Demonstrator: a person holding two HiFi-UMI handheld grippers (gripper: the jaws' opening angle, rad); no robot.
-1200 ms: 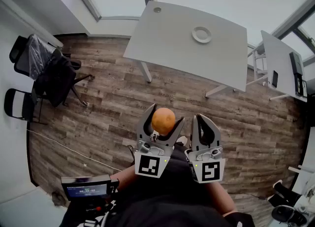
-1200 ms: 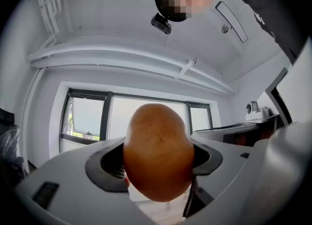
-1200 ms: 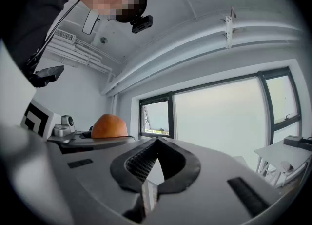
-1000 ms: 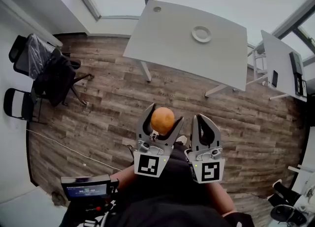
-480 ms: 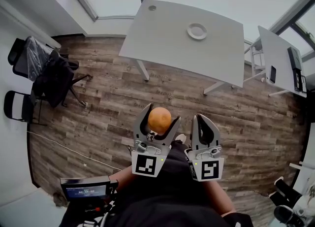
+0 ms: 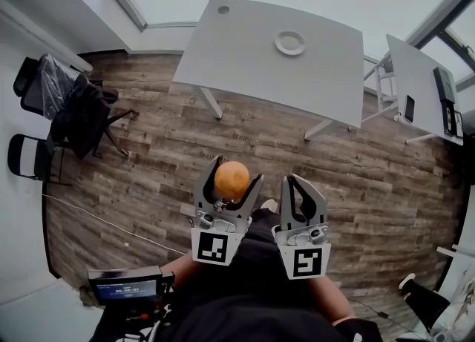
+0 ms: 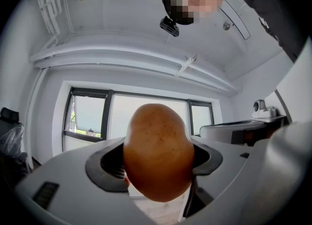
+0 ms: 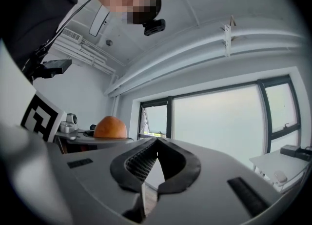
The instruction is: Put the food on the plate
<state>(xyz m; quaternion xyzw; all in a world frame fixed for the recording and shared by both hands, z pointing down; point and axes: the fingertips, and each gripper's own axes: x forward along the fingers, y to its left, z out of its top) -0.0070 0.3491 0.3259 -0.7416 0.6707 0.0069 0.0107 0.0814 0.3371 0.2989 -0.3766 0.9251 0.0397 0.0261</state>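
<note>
Left gripper [image 6: 233,176] jaws stay clamped on the orange fruit [image 7: 158,153]; right gripper [image 8: 155,151] jaws are pressed together, empty. Both have drifted slightly left in the head view, yet the plate [image 6: 289,42] on the counter [image 6: 237,58] remains well apart, so the carry has barely begun

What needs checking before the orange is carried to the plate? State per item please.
1. Left hand-held gripper shut on the orange: ok.
2. Orange seated between the jaws, not at the tips: ok in the left gripper view.
3. Right hand-held gripper jaws together, holding nothing: ok.
4. Plate bare, nothing on it: ok.
5. Plate within reach: not ok. It sits on the table, across the wood floor from both grippers.
6. Grip firm enough for walking: cannot tell.
</note>
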